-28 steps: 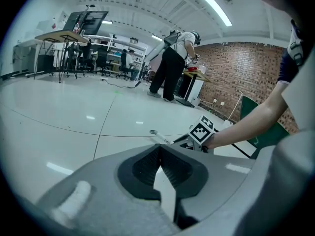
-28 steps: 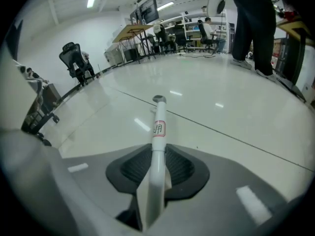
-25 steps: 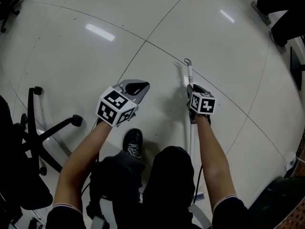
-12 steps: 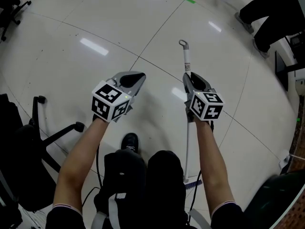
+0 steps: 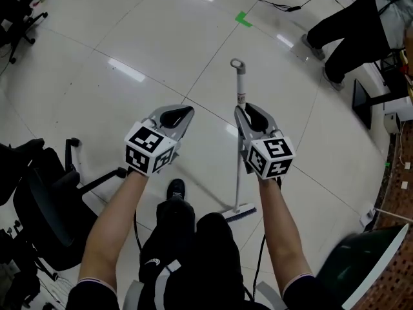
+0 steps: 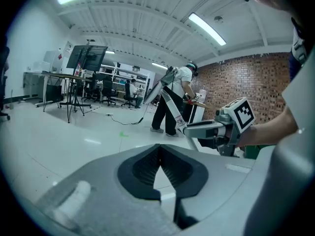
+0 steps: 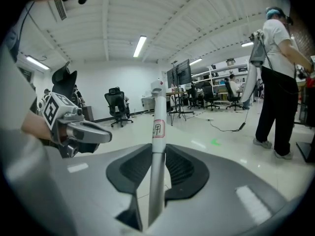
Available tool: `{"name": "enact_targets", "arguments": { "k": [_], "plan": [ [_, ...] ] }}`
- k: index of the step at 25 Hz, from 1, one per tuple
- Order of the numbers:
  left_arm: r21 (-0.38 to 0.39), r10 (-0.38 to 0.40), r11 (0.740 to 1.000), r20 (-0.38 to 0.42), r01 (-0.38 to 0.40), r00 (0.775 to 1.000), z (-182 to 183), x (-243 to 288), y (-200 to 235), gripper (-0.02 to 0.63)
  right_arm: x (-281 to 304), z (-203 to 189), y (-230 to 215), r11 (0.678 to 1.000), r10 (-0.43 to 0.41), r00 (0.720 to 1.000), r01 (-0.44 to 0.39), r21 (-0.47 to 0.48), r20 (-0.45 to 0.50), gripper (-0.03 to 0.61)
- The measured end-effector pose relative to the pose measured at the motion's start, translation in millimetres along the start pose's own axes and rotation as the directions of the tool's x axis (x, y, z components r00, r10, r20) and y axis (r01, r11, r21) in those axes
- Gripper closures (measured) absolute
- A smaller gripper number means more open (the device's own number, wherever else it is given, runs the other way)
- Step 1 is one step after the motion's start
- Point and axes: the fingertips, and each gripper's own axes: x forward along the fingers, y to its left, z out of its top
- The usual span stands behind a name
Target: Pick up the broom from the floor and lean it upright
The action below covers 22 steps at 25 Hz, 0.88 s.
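Observation:
The broom has a pale grey handle (image 5: 239,89) with a hook at its top and a dark brush head (image 5: 240,213) down at the floor by my feet. It stands almost upright. My right gripper (image 5: 244,112) is shut on the handle a little below the hook; in the right gripper view the handle (image 7: 157,127) runs up between the ribbed pads. My left gripper (image 5: 186,110) hovers level with it to the left, apart from the broom, its tips (image 6: 158,146) closed together with nothing in them.
A black office chair (image 5: 45,199) stands close on my left. A person in dark trousers (image 5: 348,37) stands at the far right, near a cable (image 5: 264,2) and a green tape mark (image 5: 243,19). A dark green object (image 5: 361,263) sits at the lower right.
Both grippers have risen well above the floor. The broom has come up with the right gripper from a low slant to nearly upright, and its brush head now shows by my feet.

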Motion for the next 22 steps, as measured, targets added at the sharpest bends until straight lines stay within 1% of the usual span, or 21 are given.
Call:
{"name": "enact_targets", "arguments": {
  "k": [3, 6, 10, 13, 17, 19, 22],
  "plan": [
    [-0.040, 0.035, 0.999, 0.038, -0.034, 0.999, 46.8, -22.1, -3.0, 0.614, -11.7, 38.0, 23.5, 0.998, 0.061, 0.998, -0.062, -0.031, -0.027, 0.488],
    [-0.042, 0.079, 0.996, 0.049, -0.077, 0.996, 89.2, -41.7, -4.9, 0.614, -22.3, 75.3, 42.4, 0.991, 0.118, 0.992, -0.120, -0.057, -0.037, 0.488],
    [-0.055, 0.161, 0.986, 0.046, -0.158, 0.986, 128.0, -80.4, 1.7, 0.614, -28.7, 120.6, 78.7, 0.973, 0.206, 0.976, -0.212, -0.093, -0.069, 0.488],
    [-0.077, 0.231, 0.971, 0.041, -0.228, 0.972, 148.4, -110.3, 6.5, 0.614, -31.3, 151.6, 103.9, 0.949, 0.275, 0.956, -0.286, -0.131, -0.098, 0.488],
    [-0.125, 0.300, 0.948, 0.041, -0.293, 0.953, 166.6, -143.1, 11.7, 0.614, -31.2, 182.2, 131.4, 0.911, 0.350, 0.928, -0.369, -0.186, -0.127, 0.488],
    [-0.146, 0.345, 0.931, 0.043, -0.335, 0.938, 171.3, -161.8, 12.5, 0.614, -32.6, 192.0, 145.3, 0.887, 0.389, 0.911, -0.411, -0.211, -0.138, 0.488],
    [-0.179, 0.420, 0.896, 0.045, -0.406, 0.906, 177.7, -188.4, 9.3, 0.614, -37.3, 202.0, 162.8, 0.843, 0.454, 0.877, -0.479, -0.243, -0.156, 0.488]
  ]
}}
